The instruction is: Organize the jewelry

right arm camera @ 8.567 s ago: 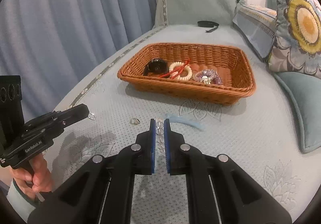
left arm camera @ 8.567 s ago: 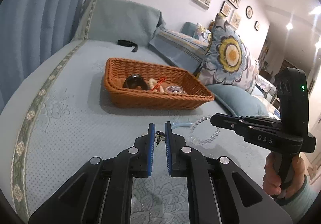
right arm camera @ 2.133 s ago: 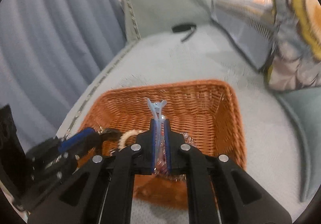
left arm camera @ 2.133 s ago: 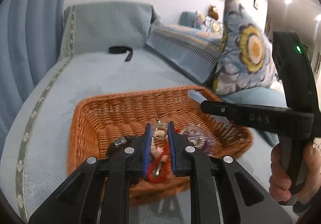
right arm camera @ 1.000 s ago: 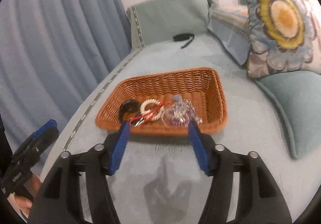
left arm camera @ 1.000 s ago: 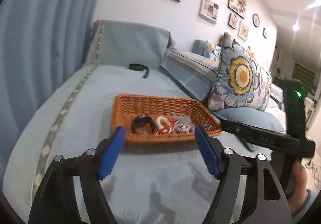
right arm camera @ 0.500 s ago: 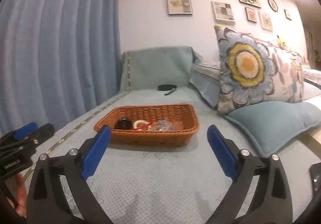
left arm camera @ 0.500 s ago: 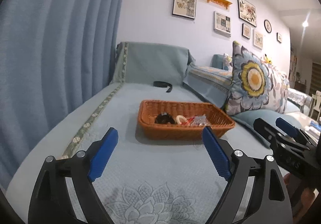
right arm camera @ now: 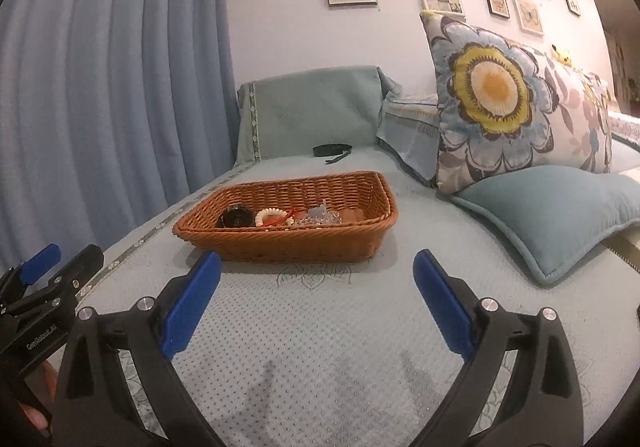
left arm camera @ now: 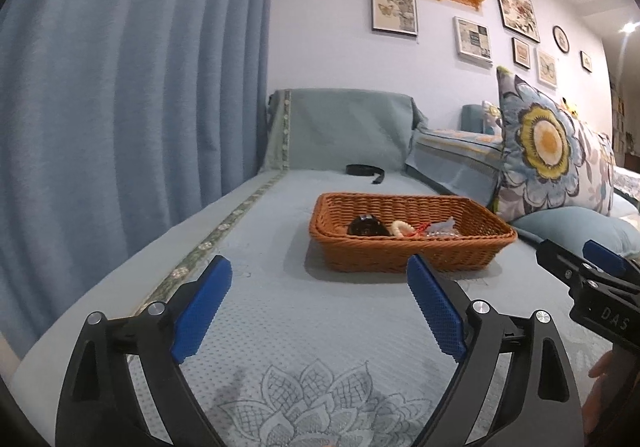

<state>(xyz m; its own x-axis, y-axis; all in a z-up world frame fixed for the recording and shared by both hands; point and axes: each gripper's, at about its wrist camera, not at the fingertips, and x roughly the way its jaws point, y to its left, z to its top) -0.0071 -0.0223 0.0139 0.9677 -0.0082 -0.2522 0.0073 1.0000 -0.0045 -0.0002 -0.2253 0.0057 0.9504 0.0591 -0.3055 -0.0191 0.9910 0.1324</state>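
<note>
A brown wicker basket sits on the blue-grey sofa cover. In it lie a dark round piece, a white bead bracelet with red cord, a pale blue clip and clear sparkly jewelry. My left gripper is wide open and empty, held back from the basket. My right gripper is wide open and empty, also short of the basket. Each gripper shows at the edge of the other's view, the right one and the left one.
A black strap lies on the cover beyond the basket. A flower-print pillow and a teal cushion stand to the right. A blue curtain hangs along the left side.
Earlier both grippers held jewelry over the basket; they opened and let it go there. Both have since pulled back and lowered, and the basket looks farther away.
</note>
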